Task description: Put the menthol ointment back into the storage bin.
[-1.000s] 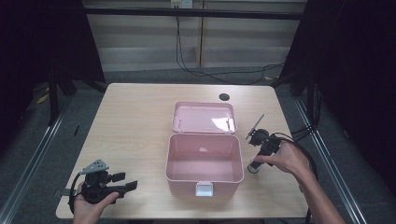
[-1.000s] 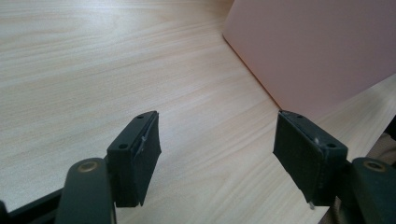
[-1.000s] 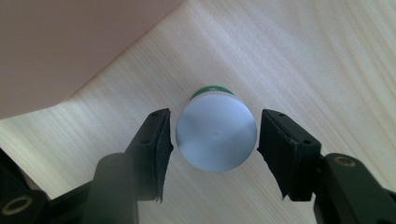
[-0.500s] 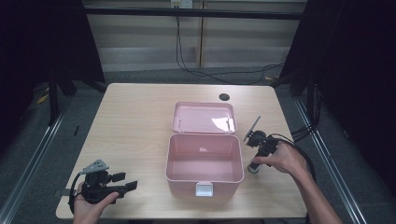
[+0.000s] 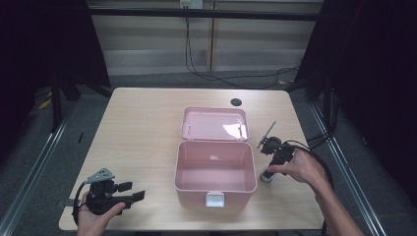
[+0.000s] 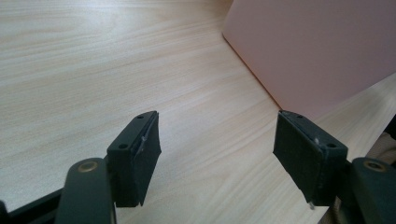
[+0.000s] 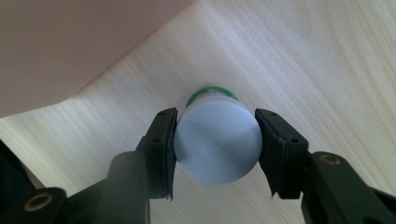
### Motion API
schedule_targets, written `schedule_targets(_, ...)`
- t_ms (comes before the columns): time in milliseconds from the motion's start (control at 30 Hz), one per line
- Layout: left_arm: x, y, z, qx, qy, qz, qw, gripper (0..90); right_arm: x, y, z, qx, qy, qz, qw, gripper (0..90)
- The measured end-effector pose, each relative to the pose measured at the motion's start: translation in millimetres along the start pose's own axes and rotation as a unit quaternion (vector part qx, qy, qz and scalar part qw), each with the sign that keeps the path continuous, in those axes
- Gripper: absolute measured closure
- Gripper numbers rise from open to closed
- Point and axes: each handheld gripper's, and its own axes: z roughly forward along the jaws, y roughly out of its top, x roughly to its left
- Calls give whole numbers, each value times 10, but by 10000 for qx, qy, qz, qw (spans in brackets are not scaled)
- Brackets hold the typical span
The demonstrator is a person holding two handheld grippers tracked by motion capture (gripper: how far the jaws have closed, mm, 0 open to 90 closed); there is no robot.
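Now your right tongs [image 7: 215,144] have just clenched on the white-capped bottle [image 7: 217,140] standing by the table's right edge beside the pink box [image 5: 215,167], while your left tongs [image 6: 229,158] sit spread, empty.

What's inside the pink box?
The pink box stands open with its lid flipped back. Its floor looks bare, just pink plastic. The near front wall hides the strip of floor right behind it.

A small white-capped bottle [image 7: 217,140] with a green band stands upright, seemingly, just beside the open pink box [image 5: 215,169].
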Motion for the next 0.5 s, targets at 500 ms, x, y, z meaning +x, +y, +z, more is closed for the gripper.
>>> schedule_targets(500, 4, 1, 0, -5, 24, 7, 10000, 310, 11, -174, -200, -519, 2, 51, 9986, 514)
